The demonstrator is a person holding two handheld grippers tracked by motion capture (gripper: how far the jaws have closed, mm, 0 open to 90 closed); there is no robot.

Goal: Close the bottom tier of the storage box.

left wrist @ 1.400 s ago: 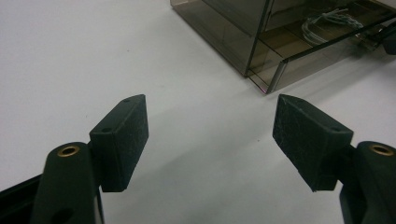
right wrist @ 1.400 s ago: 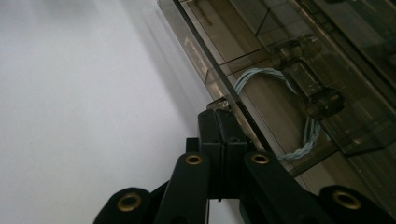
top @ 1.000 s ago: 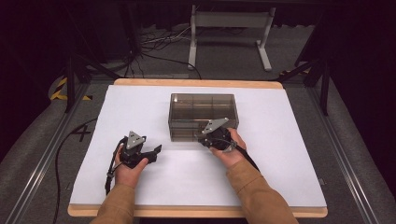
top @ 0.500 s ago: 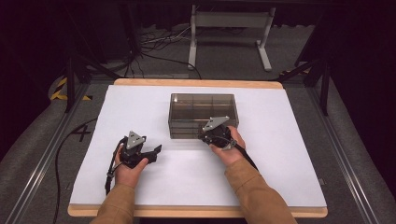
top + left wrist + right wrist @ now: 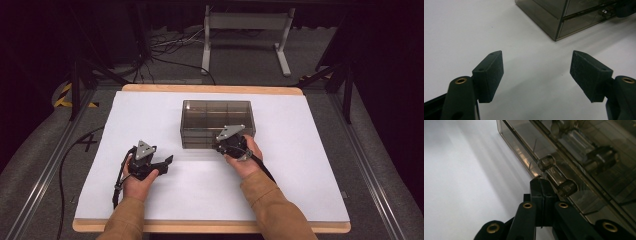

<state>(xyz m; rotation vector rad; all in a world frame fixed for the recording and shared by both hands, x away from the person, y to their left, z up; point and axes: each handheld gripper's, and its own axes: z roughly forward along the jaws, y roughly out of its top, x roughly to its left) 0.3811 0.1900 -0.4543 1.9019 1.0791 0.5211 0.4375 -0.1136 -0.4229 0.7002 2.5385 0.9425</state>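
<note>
A smoky see-through drawer box stands in the middle of the white table. My right gripper is at the box's front face, low on its right half. In the right gripper view its jaws are pressed together with nothing between them, and their tip lies just beside a clear drawer handle. My left gripper rests on the table left of the box, pointing right. Its jaws stand wide open over bare tabletop, with the box's corner farther ahead.
Both forearms in tan sleeves come in from the table's front edge. Behind the table a white metal stand and loose cables lie on the floor. A dark rail runs along the table's left side.
</note>
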